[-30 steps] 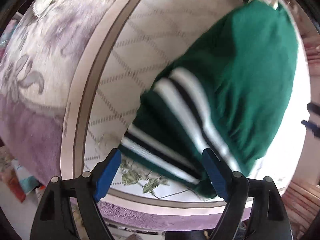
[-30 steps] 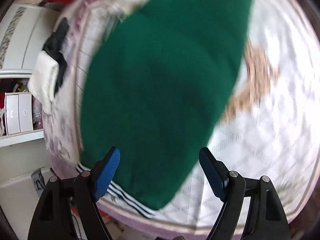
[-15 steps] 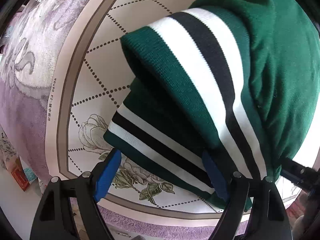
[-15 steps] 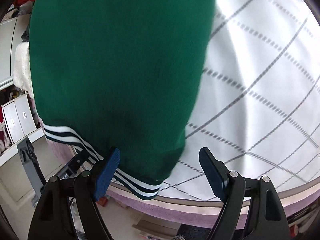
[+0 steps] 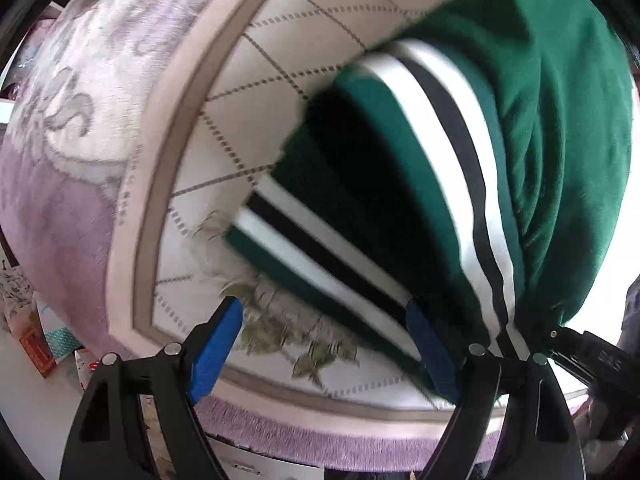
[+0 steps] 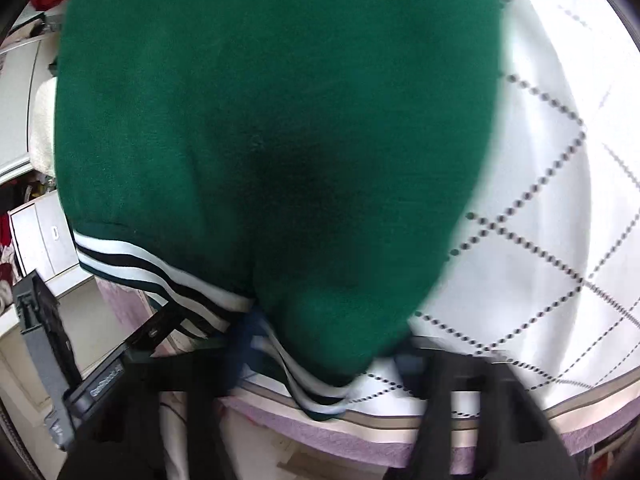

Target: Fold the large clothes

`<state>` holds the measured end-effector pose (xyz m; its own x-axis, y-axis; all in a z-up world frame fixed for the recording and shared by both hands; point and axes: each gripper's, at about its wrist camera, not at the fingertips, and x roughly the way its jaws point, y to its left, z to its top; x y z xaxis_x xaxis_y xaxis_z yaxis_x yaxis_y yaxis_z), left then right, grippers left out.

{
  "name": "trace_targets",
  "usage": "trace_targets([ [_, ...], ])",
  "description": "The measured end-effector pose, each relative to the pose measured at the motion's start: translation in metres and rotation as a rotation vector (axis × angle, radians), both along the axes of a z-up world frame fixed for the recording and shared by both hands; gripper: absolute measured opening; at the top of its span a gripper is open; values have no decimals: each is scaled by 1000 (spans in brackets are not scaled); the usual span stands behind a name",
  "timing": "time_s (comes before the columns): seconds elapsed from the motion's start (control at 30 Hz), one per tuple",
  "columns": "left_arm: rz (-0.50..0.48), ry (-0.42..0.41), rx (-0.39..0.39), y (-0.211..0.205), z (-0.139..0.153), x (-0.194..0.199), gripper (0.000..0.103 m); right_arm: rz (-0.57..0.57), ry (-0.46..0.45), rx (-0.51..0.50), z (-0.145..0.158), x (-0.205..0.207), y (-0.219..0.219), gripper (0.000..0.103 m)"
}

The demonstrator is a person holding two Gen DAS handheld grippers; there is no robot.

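Observation:
A green sweater (image 5: 560, 120) with a white and black striped hem (image 5: 332, 256) lies on the white quilted bedcover (image 5: 320, 12). My left gripper (image 5: 324, 348) points down over the hem and stands open; the lower hem layer runs beside its right pad (image 5: 432, 352). My right gripper (image 6: 324, 344) is closing on a bunched corner of the sweater (image 6: 280, 120) at the hem (image 6: 160, 268), with cloth between its blurred fingers. In the left wrist view the hem gathers to a pinched point at the right gripper (image 5: 536, 336).
The bedcover's beige border (image 5: 160, 184) and a purple flowered blanket (image 5: 60, 160) run along the bed's edge. White drawers (image 6: 36, 240) and clutter stand on the floor beyond the bed. The left gripper's black body (image 6: 100, 380) shows low left in the right wrist view.
The right gripper dropped to the sweater's near corner, and its wide jaws have drawn in on the cloth. The left gripper sank a little over the striped hem and stayed open.

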<state>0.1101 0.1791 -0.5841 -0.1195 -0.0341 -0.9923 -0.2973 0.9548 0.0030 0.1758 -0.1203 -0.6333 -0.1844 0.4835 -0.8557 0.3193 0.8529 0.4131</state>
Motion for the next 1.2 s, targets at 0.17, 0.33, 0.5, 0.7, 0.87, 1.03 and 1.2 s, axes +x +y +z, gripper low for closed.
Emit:
trace_targets([
  [0.17, -24, -62, -56, 3, 41, -13, 84, 10, -31, -42, 24, -20, -46, 23],
  [0.33, -62, -47, -199, -16, 28, 4, 84, 52, -39, -158, 48, -37, -118, 25],
  [0.5, -166, 51, -360, -64, -38, 24, 84, -15, 40, -82, 46, -42, -164, 60],
  [0.7, -264, -14, -266, -86, -42, 20, 40, -64, 66, 6, 31, -55, -182, 71],
  [0.87, -196, -123, -317, -58, 11, -7, 14, -61, 35, 3, 24, -52, -193, 53],
  [1.03, -143, -163, -419, -37, 59, -28, 7, -103, -36, -19, 46, -65, -203, 28],
  [1.2, -122, -114, -425, -26, 51, -45, 7, -113, -90, -37, 82, -74, -220, 25],
])
